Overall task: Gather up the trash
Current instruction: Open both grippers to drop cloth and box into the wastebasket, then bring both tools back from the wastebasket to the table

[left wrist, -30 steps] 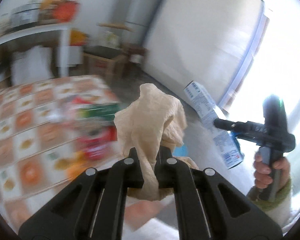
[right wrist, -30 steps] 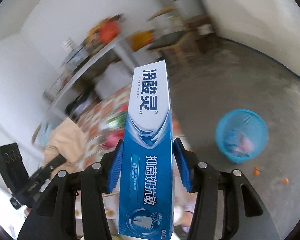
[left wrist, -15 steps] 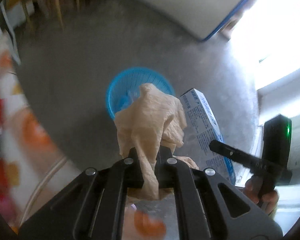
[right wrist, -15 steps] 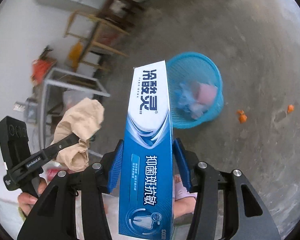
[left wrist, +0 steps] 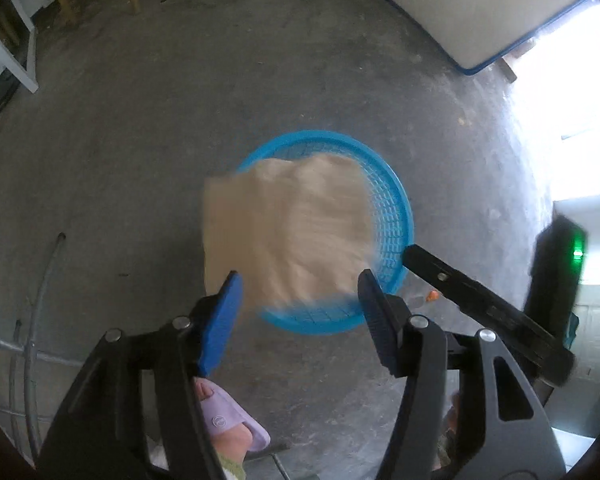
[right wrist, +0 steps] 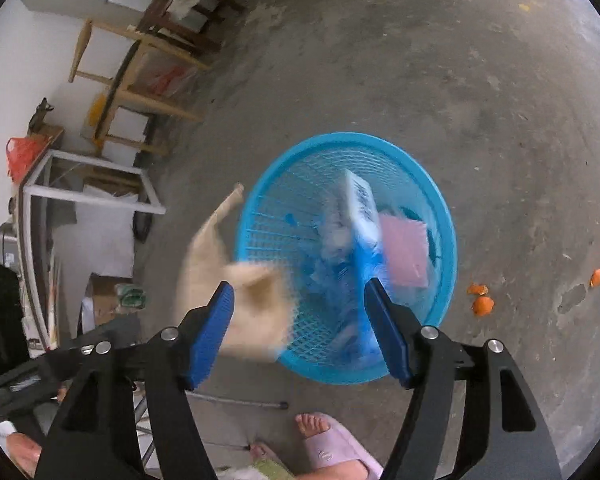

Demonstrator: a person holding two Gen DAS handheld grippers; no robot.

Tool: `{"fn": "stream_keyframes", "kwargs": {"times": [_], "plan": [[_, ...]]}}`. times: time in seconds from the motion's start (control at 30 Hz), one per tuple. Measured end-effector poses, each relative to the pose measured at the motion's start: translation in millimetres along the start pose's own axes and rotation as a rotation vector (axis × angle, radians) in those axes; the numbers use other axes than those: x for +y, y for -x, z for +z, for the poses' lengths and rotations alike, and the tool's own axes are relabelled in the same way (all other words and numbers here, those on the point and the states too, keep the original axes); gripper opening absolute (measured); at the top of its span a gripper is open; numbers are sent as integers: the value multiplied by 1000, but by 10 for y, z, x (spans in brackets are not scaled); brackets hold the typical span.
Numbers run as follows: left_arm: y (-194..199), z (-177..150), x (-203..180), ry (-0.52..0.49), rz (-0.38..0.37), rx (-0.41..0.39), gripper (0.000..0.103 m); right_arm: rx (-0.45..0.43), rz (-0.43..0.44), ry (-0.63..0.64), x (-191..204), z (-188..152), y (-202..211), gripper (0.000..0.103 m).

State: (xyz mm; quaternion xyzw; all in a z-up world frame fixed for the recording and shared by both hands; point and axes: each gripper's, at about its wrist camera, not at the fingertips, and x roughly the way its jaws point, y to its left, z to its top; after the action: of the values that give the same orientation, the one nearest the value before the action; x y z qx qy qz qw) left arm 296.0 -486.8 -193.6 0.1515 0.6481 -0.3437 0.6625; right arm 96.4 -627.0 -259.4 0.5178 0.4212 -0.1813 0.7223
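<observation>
A round blue mesh basket (left wrist: 396, 208) (right wrist: 284, 208) stands on the concrete floor below both grippers. My left gripper (left wrist: 298, 308) points down at it with its jaws opening, and a crumpled beige paper towel (left wrist: 288, 228) (right wrist: 236, 292) falls, blurred, free of the pads. My right gripper (right wrist: 300, 320) hangs over the basket with its jaws opening too, nothing between them. The blue and white toothpaste box (right wrist: 360, 208) drops into the basket among a pink item (right wrist: 406, 250) and other scraps. The right gripper's fingers (left wrist: 480, 300) show at the right of the left wrist view.
Orange peel pieces (right wrist: 482, 300) lie on the floor right of the basket. The person's feet in lilac slippers (right wrist: 336, 448) (left wrist: 228, 424) stand just below it. Wooden stools (right wrist: 148, 80) and a white metal frame (right wrist: 88, 196) stand at the left. A bright doorway (left wrist: 572, 92) opens at the right.
Both grippers swung down from the table over the basket and opened. The paper towel left the left gripper; the toothpaste box left the right gripper and falls into the basket.
</observation>
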Motion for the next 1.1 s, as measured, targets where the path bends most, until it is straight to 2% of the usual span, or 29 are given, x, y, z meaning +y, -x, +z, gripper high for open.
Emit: {"fn": "stream_keyframes", "kwargs": {"times": [0.13, 0.27, 0.43, 0.5, 0.63, 0.7, 0.8, 0.93, 1.1], "plan": [[166, -115, 25, 2, -23, -28, 57, 0, -4, -18, -187, -78, 7, 66], [432, -228, -11, -15, -50, -59, 59, -21, -2, -23, -281, -235, 209, 66], [980, -528, -50, -46, -106, -116, 63, -69, 13, 17, -225, -460, 609, 66], [1298, -702, -3, -58, -135, -162, 63, -87, 18, 44, -156, -552, 796, 66], [2071, -1272, 118, -95, -166, -299, 67, -111, 31, 107, 12, -770, 1153, 66], [2518, -1709, 279, -108, -171, -411, 74, -123, 45, 168, 184, -925, 1346, 66], [2989, -2382, 562, -84, -153, -549, 80, -132, 85, 269, 486, -1208, 1606, 73], [3265, -3287, 1134, 52, -41, -673, 83, -116, 151, 414, 996, -1666, 1852, 76], [3224, -4150, 1834, 265, 79, -718, 83, -83, 223, 606, 1702, -2291, 1955, 79]]}}
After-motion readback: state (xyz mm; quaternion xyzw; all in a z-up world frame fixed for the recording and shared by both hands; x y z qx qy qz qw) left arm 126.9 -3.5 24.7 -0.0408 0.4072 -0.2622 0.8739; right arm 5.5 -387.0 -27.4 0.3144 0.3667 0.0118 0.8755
